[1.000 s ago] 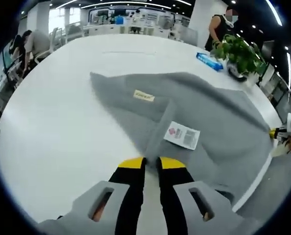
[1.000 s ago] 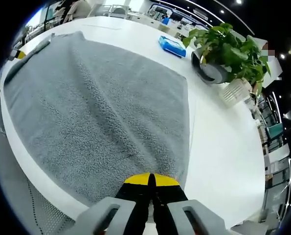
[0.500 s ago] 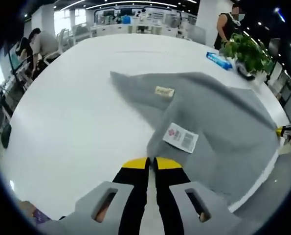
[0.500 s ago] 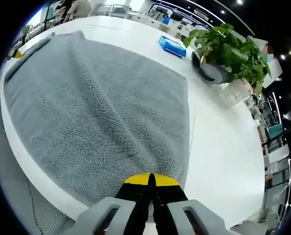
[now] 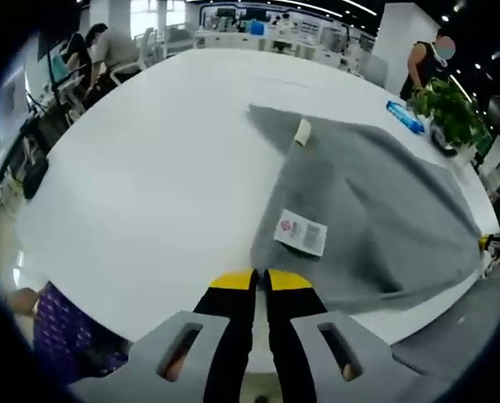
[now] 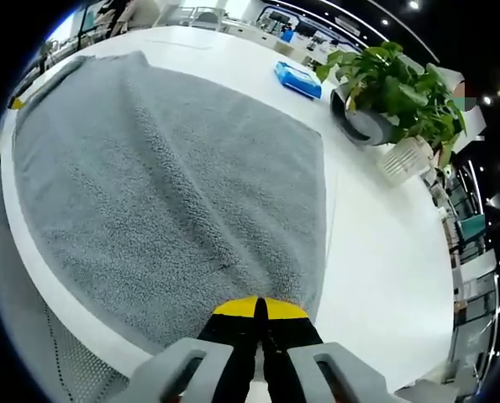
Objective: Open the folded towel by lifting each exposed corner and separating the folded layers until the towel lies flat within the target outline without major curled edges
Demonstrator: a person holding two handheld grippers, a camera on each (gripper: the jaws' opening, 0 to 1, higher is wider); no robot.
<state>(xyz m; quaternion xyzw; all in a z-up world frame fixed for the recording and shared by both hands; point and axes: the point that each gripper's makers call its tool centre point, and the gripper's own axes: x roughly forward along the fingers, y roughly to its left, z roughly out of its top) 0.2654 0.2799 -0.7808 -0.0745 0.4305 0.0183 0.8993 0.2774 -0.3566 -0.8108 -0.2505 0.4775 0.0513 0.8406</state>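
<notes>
The grey towel [image 6: 174, 176] lies spread over a white table [image 5: 149, 168], reaching the table's near edge in the right gripper view. Long shallow creases run across its pile there. In the left gripper view, one layer of the towel [image 5: 359, 210] is raised and pulled taut toward the camera, with a white printed label [image 5: 300, 232] on its face and a small cream tag [image 5: 302, 132] farther back at the fold.

The left gripper [image 5: 260, 281] has its yellow-tipped jaws drawn together on the towel's near corner. The right gripper [image 6: 260, 309] likewise has its jaws pressed together, pinching the towel's edge at the near rim of the table.

Beyond the towel stand a potted plant [image 6: 392, 80] in a dark pot and a blue packet [image 6: 298, 79], both apart from the cloth. People sit and stand around the far desks.
</notes>
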